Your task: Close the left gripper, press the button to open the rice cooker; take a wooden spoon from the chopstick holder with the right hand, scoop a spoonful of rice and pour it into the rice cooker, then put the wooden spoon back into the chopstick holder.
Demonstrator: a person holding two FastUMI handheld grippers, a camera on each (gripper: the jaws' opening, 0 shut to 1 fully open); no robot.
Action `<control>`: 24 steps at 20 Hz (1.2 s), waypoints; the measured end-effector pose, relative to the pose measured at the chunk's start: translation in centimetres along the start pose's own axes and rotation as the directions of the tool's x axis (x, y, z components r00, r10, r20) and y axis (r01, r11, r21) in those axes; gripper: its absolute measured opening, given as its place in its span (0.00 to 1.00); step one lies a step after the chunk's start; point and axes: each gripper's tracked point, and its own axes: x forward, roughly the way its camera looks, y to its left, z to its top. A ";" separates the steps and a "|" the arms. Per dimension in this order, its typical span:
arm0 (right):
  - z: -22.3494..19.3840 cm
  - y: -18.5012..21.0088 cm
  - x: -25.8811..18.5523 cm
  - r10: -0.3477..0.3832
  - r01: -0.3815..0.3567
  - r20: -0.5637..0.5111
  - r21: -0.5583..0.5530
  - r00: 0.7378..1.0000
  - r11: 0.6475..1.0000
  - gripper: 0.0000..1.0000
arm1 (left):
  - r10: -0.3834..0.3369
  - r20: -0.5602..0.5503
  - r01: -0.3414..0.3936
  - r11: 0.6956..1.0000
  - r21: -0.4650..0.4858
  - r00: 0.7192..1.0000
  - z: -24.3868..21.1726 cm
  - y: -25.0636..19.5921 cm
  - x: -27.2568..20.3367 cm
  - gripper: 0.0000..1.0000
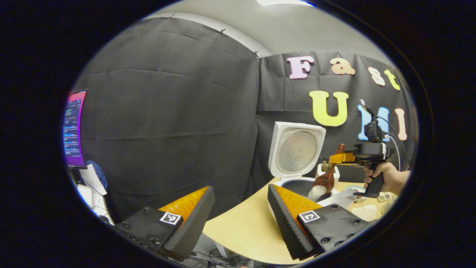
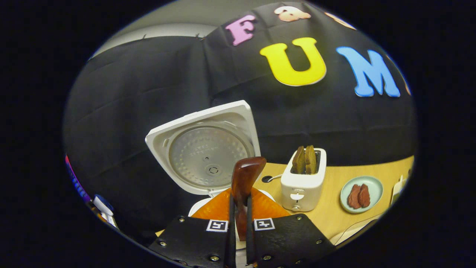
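While the right tool point(image 2: 238, 217) grips it, the wooden spoon point(image 1: 324, 181) tilts bowl-down.

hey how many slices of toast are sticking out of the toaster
2. Both stand upright side by side in the toaster slot: the left slice and the right slice, close together. More could sit hidden lower in the slot.

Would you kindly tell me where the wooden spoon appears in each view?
Left gripper view: wooden spoon right of centre, tilted over the pot, held by the right gripper.
Right gripper view: bottom centre, its handle between the fingers.
Shared landmark: the raised cooker lid.
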 end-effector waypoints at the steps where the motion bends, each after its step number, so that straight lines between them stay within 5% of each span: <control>1: 0.3 0.6 -0.2 0.005 -0.004 0.011 -0.062 1.000 0.998 0.11 | -0.001 0.000 0.001 1.000 0.000 1.000 0.0 -0.1 0.1 1.00; 6: 1.8 0.9 -0.7 -0.011 0.032 0.078 -0.283 0.997 0.959 0.11 | -0.007 0.005 0.007 1.000 0.002 1.000 0.3 -0.2 0.1 0.96; 11: 3.7 1.1 -2.1 -0.021 0.076 0.147 -0.382 0.989 0.921 0.11 | -0.017 0.010 0.017 1.000 0.013 1.000 0.5 -0.3 0.2 0.99; 18: 8.3 0.2 -5.8 0.002 0.050 0.212 -0.239 0.977 0.970 0.11 | -0.057 0.040 0.056 0.998 0.018 0.998 2.3 -2.5 -0.6 0.99; 24: 11.3 -5.2 -11.1 -0.090 0.125 0.268 -0.115 0.959 0.985 0.11 | -0.098 0.081 0.095 0.995 0.032 0.992 4.3 -5.5 -1.3 0.96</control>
